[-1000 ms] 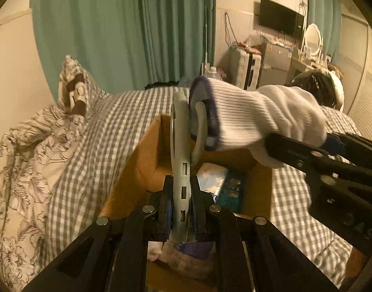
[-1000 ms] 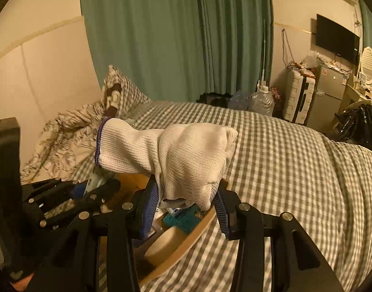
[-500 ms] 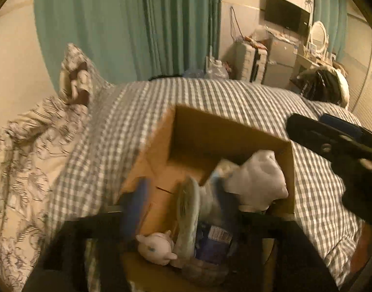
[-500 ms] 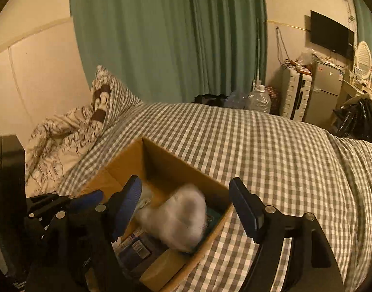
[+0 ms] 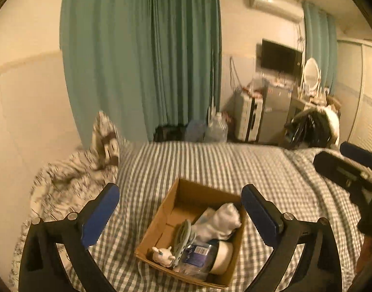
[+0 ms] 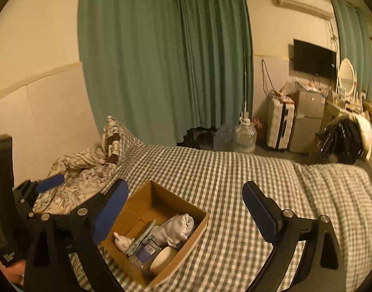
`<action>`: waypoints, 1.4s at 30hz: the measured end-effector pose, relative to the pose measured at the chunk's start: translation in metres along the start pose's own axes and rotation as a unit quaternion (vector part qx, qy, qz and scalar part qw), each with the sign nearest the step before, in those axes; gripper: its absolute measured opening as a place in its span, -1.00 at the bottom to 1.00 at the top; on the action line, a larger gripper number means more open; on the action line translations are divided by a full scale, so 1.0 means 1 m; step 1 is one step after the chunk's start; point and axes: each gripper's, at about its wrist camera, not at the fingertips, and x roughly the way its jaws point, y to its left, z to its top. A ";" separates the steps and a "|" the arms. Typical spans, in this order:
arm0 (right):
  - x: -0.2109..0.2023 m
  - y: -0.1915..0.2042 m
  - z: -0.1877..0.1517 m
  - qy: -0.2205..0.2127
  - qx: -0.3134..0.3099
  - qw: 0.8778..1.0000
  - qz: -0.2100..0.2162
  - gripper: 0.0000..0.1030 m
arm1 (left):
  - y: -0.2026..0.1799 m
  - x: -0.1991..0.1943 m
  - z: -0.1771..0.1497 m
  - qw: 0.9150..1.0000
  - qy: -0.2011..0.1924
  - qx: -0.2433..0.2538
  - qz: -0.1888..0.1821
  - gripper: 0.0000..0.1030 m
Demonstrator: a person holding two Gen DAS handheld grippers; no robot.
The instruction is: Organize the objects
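Observation:
An open cardboard box (image 5: 161, 215) sits on the checked bed and also shows in the right wrist view (image 6: 139, 198). Inside lie a white knit glove (image 5: 224, 221) (image 6: 177, 227), a grey-green flat tool (image 5: 183, 237) (image 6: 143, 236), a small white figurine (image 5: 162, 260) (image 6: 121, 242), a tape roll (image 5: 222, 258) (image 6: 162, 259) and a blue packet (image 5: 198, 253). My left gripper (image 5: 179, 215) is open and empty, high above the box. My right gripper (image 6: 186, 215) is open and empty, above the box's right side.
The grey checked bedspread (image 6: 259, 177) covers the bed. A patterned duvet and pillow (image 6: 88, 168) lie at the left by the wall. Green curtains (image 6: 161, 60), water bottles (image 6: 244, 135), a suitcase (image 6: 279, 126) and a cabinet stand beyond the bed.
Both grippers opened and let go: the glove and the grey-green tool dropped into the box. Both grippers then rose and pulled back, so the box looks smaller.

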 end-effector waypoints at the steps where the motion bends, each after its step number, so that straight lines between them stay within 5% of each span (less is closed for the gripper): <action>1: -0.015 0.001 0.002 -0.013 -0.002 1.000 -0.007 0.89 | -0.001 -0.008 0.003 1.000 -0.009 -0.001 -0.001 1.00; 8: -0.088 -0.020 -0.001 -0.080 0.007 0.997 -0.020 0.99 | -0.018 -0.060 0.012 0.998 -0.062 -0.011 -0.017 1.00; 15: -0.114 -0.042 -0.035 -0.102 -0.013 0.991 -0.087 0.99 | -0.037 -0.072 -0.020 0.998 -0.068 -0.010 -0.017 1.00; 25: -0.071 -0.052 -0.124 -0.059 -0.010 0.993 -0.103 0.99 | -0.044 -0.055 -0.088 0.999 -0.048 -0.013 0.019 1.00; 42: -0.036 -0.055 -0.147 -0.038 -0.007 0.995 -0.094 0.99 | -0.045 -0.022 -0.132 1.000 0.005 -0.006 0.022 1.00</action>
